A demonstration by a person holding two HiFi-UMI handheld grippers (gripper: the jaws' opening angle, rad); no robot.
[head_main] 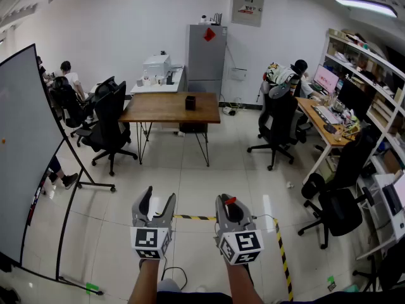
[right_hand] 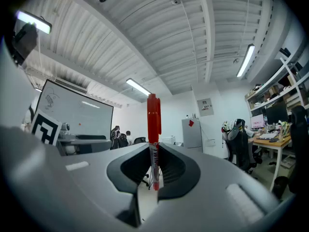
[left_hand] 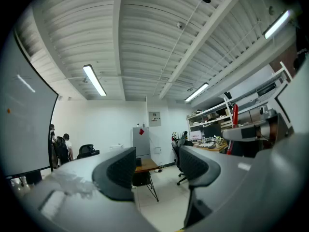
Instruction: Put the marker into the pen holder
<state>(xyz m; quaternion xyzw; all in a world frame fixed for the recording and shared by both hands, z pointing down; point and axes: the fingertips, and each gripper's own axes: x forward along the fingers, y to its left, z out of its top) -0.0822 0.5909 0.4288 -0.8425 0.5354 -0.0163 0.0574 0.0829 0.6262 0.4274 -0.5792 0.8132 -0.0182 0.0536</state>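
A red marker [right_hand: 153, 129] stands upright between the pads of my right gripper [right_hand: 154, 170], which is shut on it. In the head view its red cap [head_main: 230, 201] pokes out of the right gripper [head_main: 229, 204], held low in front of me over the floor. My left gripper [head_main: 157, 202] hangs beside it, open, with nothing between its fingers [left_hand: 120, 170]. The pen holder [head_main: 190, 102], a small dark box, sits on a wooden table [head_main: 158, 109] far ahead across the room. From the left gripper view the same marker [left_hand: 235, 116] shows at the right.
Black office chairs [head_main: 107, 122] stand left of the table, and another chair [head_main: 277, 125] to its right. A whiteboard on a wheeled stand [head_main: 28, 151] fills the left side. Desks with monitors [head_main: 329, 116] line the right wall. Yellow-black tape [head_main: 281, 252] crosses the tiled floor.
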